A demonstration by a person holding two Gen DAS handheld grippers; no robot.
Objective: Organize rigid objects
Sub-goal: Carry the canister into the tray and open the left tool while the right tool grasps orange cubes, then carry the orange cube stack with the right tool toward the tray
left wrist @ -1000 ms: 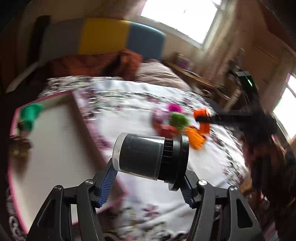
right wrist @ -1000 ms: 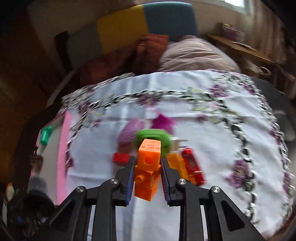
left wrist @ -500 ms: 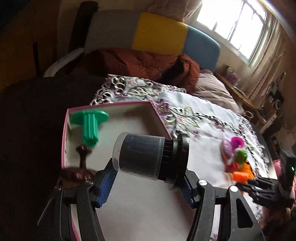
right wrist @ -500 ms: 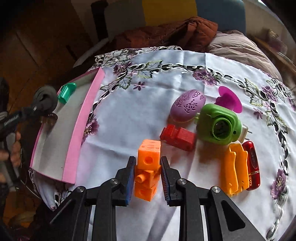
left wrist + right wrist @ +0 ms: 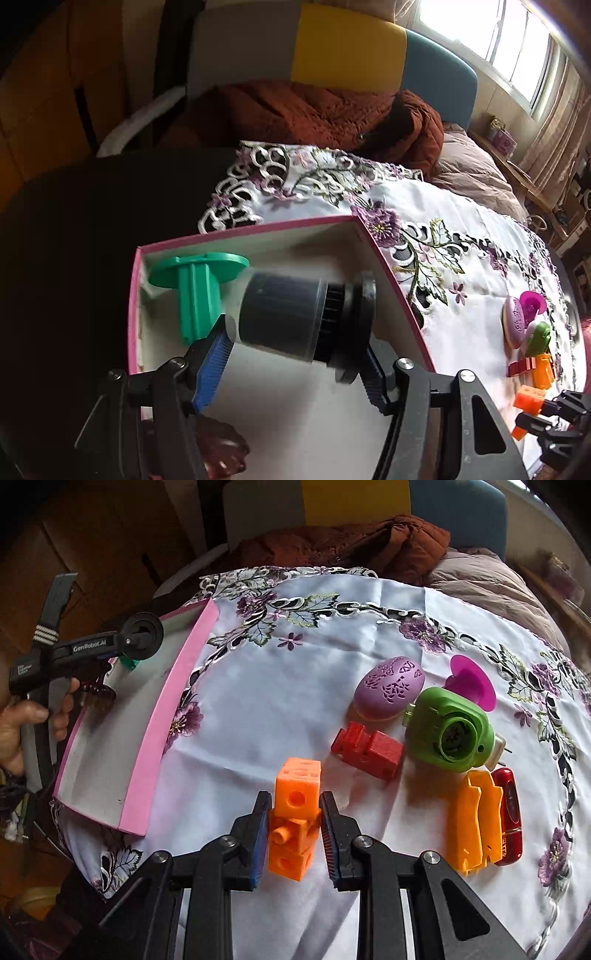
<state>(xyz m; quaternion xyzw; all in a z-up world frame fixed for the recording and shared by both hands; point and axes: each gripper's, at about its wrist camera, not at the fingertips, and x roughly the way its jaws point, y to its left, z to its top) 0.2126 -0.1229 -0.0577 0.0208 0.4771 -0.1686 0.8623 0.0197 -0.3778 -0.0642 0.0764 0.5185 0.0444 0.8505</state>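
Note:
My left gripper [image 5: 295, 354] is shut on a black cylinder [image 5: 295, 317] with a clear sleeve and holds it over the pink-rimmed tray [image 5: 391, 280]. A green spool [image 5: 197, 291] and a dark brown piece [image 5: 221, 450] lie in the tray. My right gripper [image 5: 293, 834] is shut on an orange block stack [image 5: 295, 812] above the white floral cloth [image 5: 258, 709]. The left gripper also shows in the right wrist view [image 5: 142, 637] over the tray [image 5: 177, 701].
On the cloth lie a purple egg [image 5: 389, 692], a magenta cup [image 5: 471, 683], a green round toy [image 5: 450, 734], a red block [image 5: 367, 749], an orange flat piece [image 5: 474, 819] and a red case [image 5: 511, 816]. A chair with a rust jacket [image 5: 314, 110] stands behind the table.
My left gripper has moved further over the tray, closer to the green spool, still holding the cylinder. My right gripper has drawn back slightly with the orange blocks.

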